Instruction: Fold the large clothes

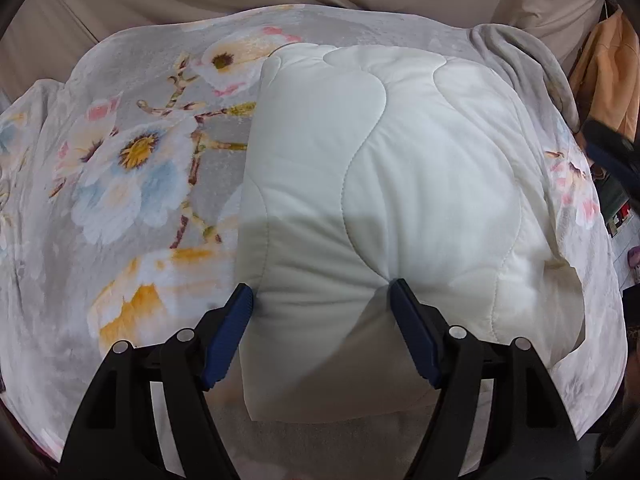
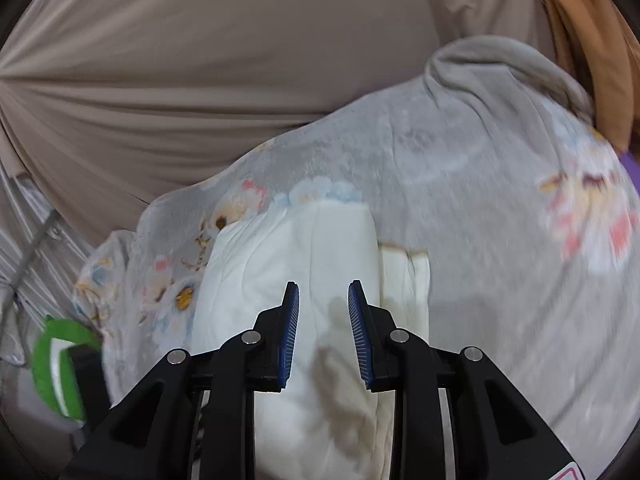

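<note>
Centrally, a folded white quilted comforter point(image 1: 400, 184) lies on top of a grey floral blanket point(image 1: 132, 168), which is spread beneath it and shows on both sides. The quilt's wavy stitch lines run along its length, and its near end is bunched where the left gripper point(image 1: 322, 294) meets it. That claw stands wide, with the near end of the quilt filling the space between its blue pads; the right pad dents the fabric, while the left pad sits at the quilt's side edge. Whether this amounts to a firm clamp cannot be told from the view.

From the right wrist camera, the same quilt point(image 2: 280, 264) appears as a thick stacked bundle. The right gripper point(image 2: 323, 292) hovers above it, its jaws narrowly parted with nothing between the pads; only a shadow falls on the fabric below.

Beyond the blanket, a beige draped cloth point(image 2: 200, 60) covers the background. An orange fabric point(image 2: 580, 32) hangs at the far right, and a green and white object point(image 2: 56, 364) shows at the lower left edge.
</note>
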Motion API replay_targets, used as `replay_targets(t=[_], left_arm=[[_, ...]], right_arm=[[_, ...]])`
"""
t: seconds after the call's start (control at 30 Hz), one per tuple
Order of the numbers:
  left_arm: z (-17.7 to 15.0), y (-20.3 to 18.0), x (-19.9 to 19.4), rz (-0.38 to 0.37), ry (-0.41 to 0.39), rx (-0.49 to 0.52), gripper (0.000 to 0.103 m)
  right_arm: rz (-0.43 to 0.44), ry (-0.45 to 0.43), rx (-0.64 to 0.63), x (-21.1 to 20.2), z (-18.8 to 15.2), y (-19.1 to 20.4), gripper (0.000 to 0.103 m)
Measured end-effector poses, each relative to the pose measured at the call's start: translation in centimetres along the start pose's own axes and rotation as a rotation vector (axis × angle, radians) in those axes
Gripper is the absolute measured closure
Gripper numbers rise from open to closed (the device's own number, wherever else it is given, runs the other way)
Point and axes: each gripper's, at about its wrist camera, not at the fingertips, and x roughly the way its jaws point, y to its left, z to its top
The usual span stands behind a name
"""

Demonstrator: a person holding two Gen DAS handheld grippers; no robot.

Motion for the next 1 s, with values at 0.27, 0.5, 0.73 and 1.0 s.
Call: replay_targets(t=[0.27, 0.5, 0.73, 1.0], left_arm=[[0.1, 0.2, 0.0, -0.013, 0.001, 0.000, 0.033], [0.4, -0.4, 0.1, 0.013, 0.005, 0.015, 0.033], [0.6, -0.4, 0.1, 0.018, 0.010, 0.018, 0.033], [0.3, -0.1, -0.6, -0.002, 0.023, 0.004, 0.034]], right_arm=[[-0.087, 0.164, -0.063, 9.3, -0.9, -1.4, 0.103], [-0.107, 0.107, -0.063, 5.7, -0.9, -1.3, 0.103], [-0.096, 0.154, -0.065, 0.7, -7.5, -1.3, 0.103], [-0.096, 0.146, -0.007, 0.5, -8.2, -2.0, 0.101]])
